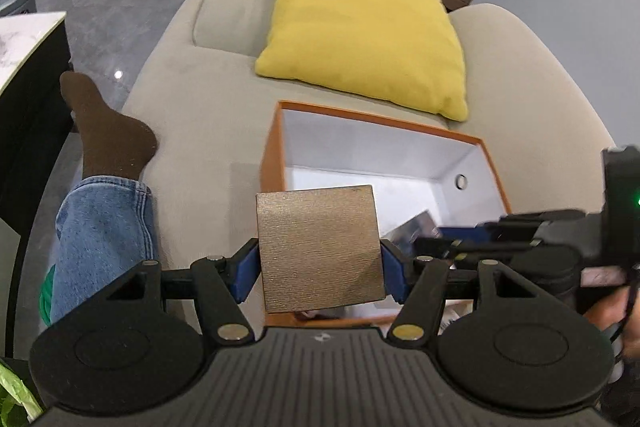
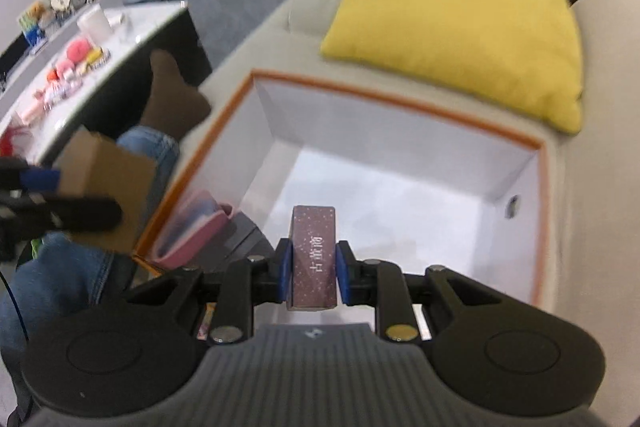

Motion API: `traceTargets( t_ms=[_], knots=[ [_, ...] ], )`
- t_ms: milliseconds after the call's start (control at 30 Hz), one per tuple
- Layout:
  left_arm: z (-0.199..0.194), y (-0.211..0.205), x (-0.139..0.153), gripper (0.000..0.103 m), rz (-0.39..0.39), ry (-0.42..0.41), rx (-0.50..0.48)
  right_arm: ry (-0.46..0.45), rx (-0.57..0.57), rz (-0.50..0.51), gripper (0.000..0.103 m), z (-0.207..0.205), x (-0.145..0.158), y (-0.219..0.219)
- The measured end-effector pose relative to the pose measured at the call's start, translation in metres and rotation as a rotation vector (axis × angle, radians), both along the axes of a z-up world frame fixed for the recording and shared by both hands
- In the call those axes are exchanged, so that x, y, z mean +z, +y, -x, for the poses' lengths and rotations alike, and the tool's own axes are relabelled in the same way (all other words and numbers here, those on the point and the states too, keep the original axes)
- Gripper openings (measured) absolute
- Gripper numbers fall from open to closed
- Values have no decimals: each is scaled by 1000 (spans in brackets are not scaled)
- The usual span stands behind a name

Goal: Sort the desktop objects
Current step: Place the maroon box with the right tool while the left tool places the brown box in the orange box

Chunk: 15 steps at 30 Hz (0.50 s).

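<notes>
left gripper: jaws clamped on brown box, near corner of orange bin | right gripper: jaws clamped on purple carton, over bin interior | bin on sofa beside yellow pillow

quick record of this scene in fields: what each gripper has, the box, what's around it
left gripper: shut on gold-brown box
right gripper: shut on narrow purple box
container: orange box, open, white inside, floor mostly bare
inside near corner: pink case
surface: beige sofa
behind container: yellow cushion
person: jeans leg, brown sock
</notes>
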<state>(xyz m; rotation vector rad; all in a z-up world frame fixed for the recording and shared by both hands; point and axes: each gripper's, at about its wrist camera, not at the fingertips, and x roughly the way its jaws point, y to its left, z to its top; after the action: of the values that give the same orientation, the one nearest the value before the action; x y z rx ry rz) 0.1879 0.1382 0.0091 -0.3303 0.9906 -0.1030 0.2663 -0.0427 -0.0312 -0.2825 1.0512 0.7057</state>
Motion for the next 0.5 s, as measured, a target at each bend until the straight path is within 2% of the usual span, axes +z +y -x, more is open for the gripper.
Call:
traceTargets(
  t_ms=[133, 300, 500],
  knots=[
    [-5, 13, -9, 72, 14, 17, 19, 20, 43, 7, 24, -8, -19, 21],
    [-11, 20, -20, 72, 60, 40, 17, 48, 104, -15, 24, -10, -24, 42],
    [-14, 23, -30, 72, 93, 46, 12, 191, 18, -20, 24, -22, -27, 27]
  ],
)
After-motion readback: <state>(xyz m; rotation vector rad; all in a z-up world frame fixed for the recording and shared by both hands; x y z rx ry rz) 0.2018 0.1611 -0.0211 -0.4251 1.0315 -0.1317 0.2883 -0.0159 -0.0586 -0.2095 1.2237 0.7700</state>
